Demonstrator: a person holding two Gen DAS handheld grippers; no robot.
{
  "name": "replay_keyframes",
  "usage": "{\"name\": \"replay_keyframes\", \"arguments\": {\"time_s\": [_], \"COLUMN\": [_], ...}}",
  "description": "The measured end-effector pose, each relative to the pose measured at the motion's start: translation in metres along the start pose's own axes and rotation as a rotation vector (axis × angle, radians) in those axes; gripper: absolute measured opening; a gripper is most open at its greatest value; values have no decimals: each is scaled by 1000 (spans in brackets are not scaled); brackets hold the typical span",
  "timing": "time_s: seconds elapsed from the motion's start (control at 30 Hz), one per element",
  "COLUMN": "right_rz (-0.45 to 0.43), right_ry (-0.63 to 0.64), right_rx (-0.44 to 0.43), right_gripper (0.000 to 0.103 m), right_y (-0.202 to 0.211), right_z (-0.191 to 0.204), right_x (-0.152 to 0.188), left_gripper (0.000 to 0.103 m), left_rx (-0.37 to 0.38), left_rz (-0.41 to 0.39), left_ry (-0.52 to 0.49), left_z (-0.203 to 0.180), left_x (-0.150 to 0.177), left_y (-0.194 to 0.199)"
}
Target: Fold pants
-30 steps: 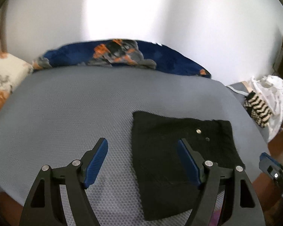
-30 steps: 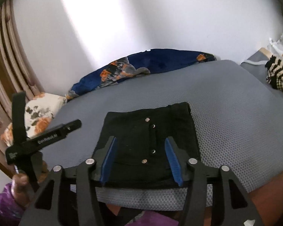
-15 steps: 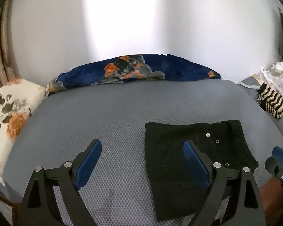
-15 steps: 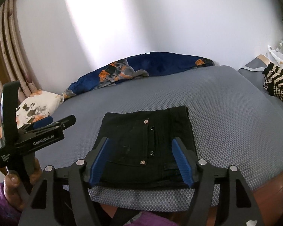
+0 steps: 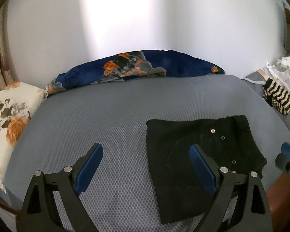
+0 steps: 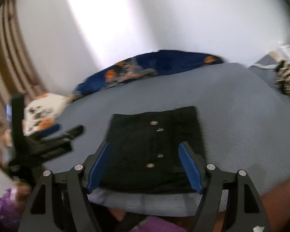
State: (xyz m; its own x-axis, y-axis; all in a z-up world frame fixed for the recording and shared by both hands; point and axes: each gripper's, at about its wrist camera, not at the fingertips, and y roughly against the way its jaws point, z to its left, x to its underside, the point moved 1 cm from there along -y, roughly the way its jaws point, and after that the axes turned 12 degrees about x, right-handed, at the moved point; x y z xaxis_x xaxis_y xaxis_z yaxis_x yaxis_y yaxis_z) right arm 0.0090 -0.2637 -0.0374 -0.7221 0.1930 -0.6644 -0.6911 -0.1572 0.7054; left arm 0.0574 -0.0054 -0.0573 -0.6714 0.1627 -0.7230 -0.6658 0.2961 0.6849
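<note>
The black pants (image 5: 199,147) lie folded into a compact rectangle near the front edge of the grey bed (image 5: 110,116), with metal buttons showing on top. My left gripper (image 5: 145,154) is open and empty, held above the bed to the left of the pants, its right finger over their left part. My right gripper (image 6: 145,152) is open and empty, held above the front edge of the pants (image 6: 154,141). The right wrist view is blurred. The left gripper's body (image 6: 44,141) shows at the left of the right wrist view.
A blue and orange blanket (image 5: 137,67) lies along the far edge by the white wall. A floral pillow (image 5: 7,116) sits at the left. A striped knit item (image 5: 276,96) and white cloth (image 5: 286,73) lie at the right. The wooden bed frame (image 5: 280,197) borders the front.
Both grippers have pulled back and risen from the pants, staying open. The right wrist view now swings with motion blur. The pants have not moved.
</note>
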Motion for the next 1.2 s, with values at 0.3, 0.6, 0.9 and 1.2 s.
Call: {"name": "replay_keyframes", "arguments": {"time_s": [0.3, 0.6, 0.9, 1.2], "right_rz": [138, 44, 92, 37], "right_ry": [110, 0, -95, -52], "right_rx": [-75, 105, 88, 60], "right_gripper": [71, 75, 76, 76], "right_y": [-34, -41, -51, -35], "right_z": [-31, -28, -41, -24], "right_x": [-47, -14, 4, -1], "left_gripper": [91, 91, 91, 103], "left_rx": [120, 191, 291, 301], "left_rz": [55, 64, 10, -25], "left_ry": [33, 224, 167, 197], "left_z": [31, 59, 43, 40], "left_x": [18, 6, -24, -40], "left_y": [-23, -55, -25, 1]}}
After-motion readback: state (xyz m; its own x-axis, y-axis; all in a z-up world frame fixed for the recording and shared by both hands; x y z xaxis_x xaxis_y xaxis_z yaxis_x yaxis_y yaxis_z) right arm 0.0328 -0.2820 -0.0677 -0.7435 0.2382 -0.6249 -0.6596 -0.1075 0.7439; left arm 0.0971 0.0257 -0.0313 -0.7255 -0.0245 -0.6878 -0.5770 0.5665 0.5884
